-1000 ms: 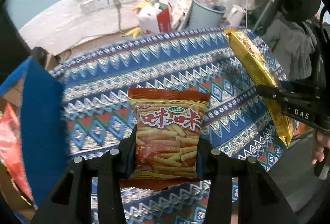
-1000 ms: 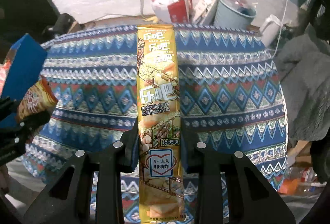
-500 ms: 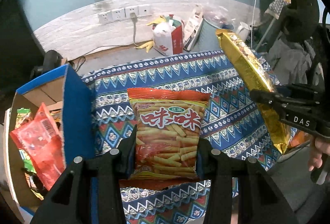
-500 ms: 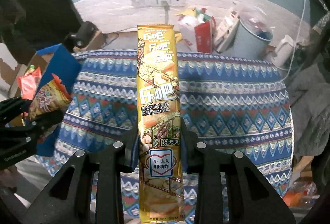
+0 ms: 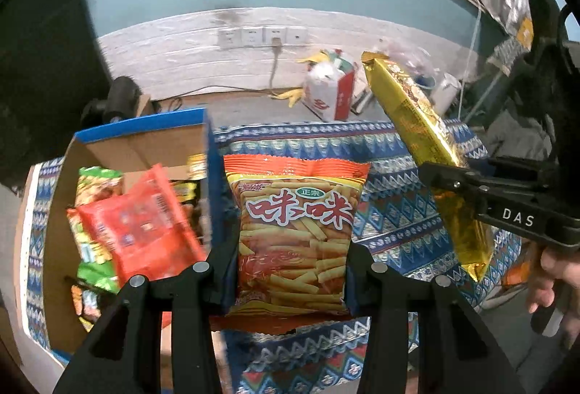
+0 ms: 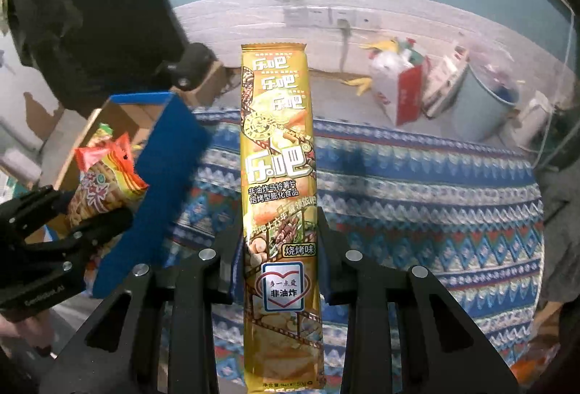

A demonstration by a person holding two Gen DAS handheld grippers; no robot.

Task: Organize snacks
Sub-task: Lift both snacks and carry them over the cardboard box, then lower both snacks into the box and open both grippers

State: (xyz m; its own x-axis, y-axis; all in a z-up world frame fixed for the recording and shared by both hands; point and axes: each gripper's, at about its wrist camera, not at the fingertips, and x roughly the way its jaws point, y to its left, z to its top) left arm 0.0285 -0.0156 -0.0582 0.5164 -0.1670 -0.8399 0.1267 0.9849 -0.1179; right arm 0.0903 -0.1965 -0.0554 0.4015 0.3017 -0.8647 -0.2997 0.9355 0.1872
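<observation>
The open blue cardboard box [image 5: 137,154] of snacks at the surface's left edge lies just left of the left gripper [image 5: 290,270], clenched on the orange 咪咪 shrimp-stick bag [image 5: 295,234], nearer than the right gripper [image 6: 281,249], which clamps the upright gold 乐吧 "非油炸" packet [image 6: 279,176].

orange-red fries-print snack bag [image 5: 294,238] held upright over patterned cloth, long gold chip pack [image 6: 281,212] held upright lengthwise, blue-sided cardboard box [image 5: 212,154] at left was open, holding red and green packets [image 5: 134,227]
</observation>
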